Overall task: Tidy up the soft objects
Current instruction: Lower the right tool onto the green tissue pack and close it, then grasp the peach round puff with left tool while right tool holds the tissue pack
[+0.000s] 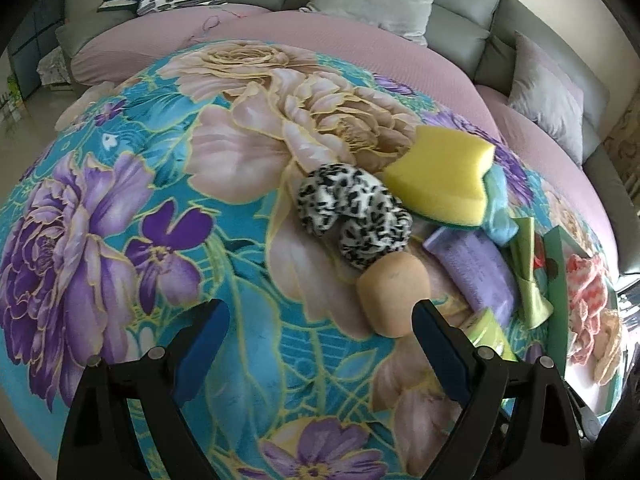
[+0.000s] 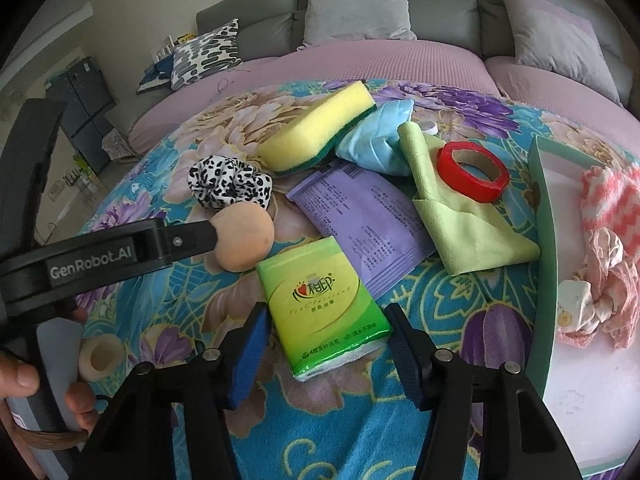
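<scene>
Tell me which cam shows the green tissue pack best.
Right wrist view. The green tissue pack lies whole and centred there, printed face up, its near end between the right gripper jaws. The left wrist view catches only a corner of it, behind one finger of the left gripper.

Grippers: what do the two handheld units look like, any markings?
Both are black plastic with two angled fingers, blue pads and round silver pivot pins. The left gripper carries white "GenRobot.AI" lettering on its side, seen in the right wrist view. The right gripper matches it. No cables or sleeves visible.
</scene>
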Demonstrator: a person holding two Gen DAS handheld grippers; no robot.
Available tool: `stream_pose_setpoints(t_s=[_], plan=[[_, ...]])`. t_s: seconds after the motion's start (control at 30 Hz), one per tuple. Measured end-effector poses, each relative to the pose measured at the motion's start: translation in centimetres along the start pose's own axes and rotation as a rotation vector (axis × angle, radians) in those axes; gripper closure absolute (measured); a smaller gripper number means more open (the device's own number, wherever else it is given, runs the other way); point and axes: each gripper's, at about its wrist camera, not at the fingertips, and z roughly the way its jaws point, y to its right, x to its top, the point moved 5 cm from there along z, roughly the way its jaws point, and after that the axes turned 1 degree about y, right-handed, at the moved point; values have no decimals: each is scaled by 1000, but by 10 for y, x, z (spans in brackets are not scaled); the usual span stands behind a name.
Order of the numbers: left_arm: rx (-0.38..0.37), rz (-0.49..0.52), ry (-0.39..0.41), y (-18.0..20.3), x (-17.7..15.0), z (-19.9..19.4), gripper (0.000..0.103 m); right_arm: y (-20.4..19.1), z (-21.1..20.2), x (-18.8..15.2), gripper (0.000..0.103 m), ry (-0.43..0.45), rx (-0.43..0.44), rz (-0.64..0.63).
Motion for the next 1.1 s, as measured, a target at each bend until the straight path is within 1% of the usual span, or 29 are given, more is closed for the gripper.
stream_pose_setpoints(t_s=[0.13,0.2,0.37,0.5,0.6,0.77,0.93,1.1], plan=[[-22,19,1,11,1,3,10,-1,-7,2,44,20,16,-2],[-22,19,1,13,0,2,10,-1,-11,4,44,29,24,-2],[-13,-21,17,6,3,-3,10,1,-19,6,45,50,39,6],[-16,-51,57,1,7,-13,10,1,-31,11,45,83,51,6],[-21,-53,74,2,9,-17,10,3,-39,14,45,107,55,11],[-23,-43,74,8,9,-17,10,7,-50,19,45,135,62,25],[-22,-41,69,9,8,-16,10,13,-61,21,45,161,57,36],[-8,-13,40,15,3,-4,10,34,-68,22,45,176,0,69]])
